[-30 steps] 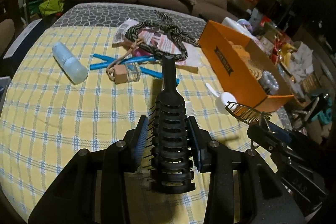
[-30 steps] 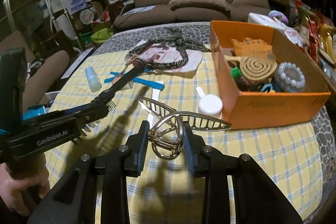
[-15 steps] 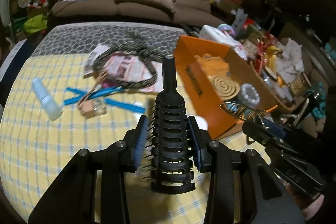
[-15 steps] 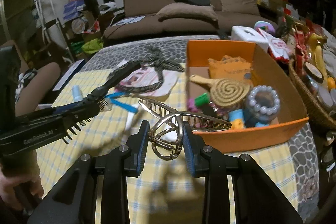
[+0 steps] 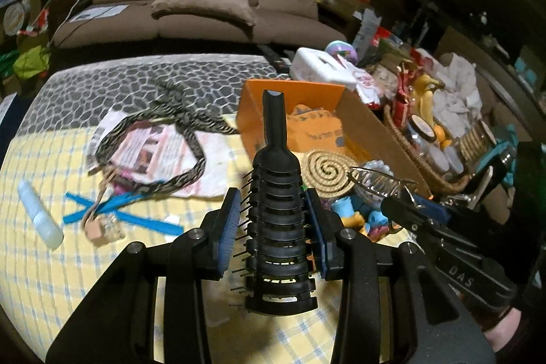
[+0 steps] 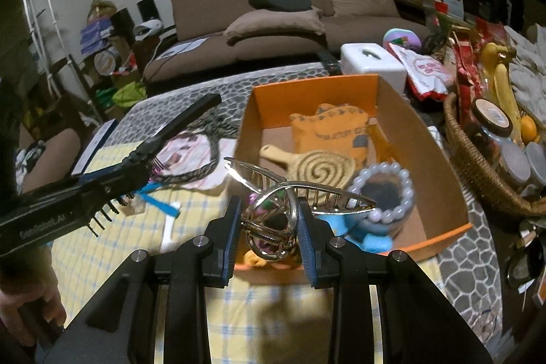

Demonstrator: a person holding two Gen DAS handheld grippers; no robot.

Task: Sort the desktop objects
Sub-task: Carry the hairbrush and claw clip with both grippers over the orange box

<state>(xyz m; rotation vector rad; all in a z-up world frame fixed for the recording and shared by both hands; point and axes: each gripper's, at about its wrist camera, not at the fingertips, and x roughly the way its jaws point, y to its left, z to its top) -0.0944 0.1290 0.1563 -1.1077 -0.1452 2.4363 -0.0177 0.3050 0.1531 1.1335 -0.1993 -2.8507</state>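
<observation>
A: What's the biggest thing on the yellow checked tablecloth point(image 5: 44, 265)?

B: The orange cardboard box point(image 6: 423, 139), open-topped, at the right end, with a wicker basket point(image 6: 477, 166) just beside it. Inside lie an orange cloth pouch point(image 6: 327, 128), a straw spiral fan point(image 6: 317, 171) and a ring of pearly beads point(image 6: 385, 190).

A: And the loose items?

B: On the cloth to the left: a zebra-striped headband point(image 5: 191, 156) over a printed leaflet point(image 5: 150, 149), crossed blue strips point(image 5: 136, 214) and a pale tube point(image 5: 39, 217).

A: The grippers?

B: The left gripper point(image 5: 273, 224) is closed partway on a black vented hairbrush point(image 5: 278, 227), pads against its head, handle pointing away towards the box. The right gripper point(image 6: 269, 231) pinches a gold metal claw clip point(image 6: 273, 214) by its spring end (teeth spread wide), held above the box's near wall
</observation>
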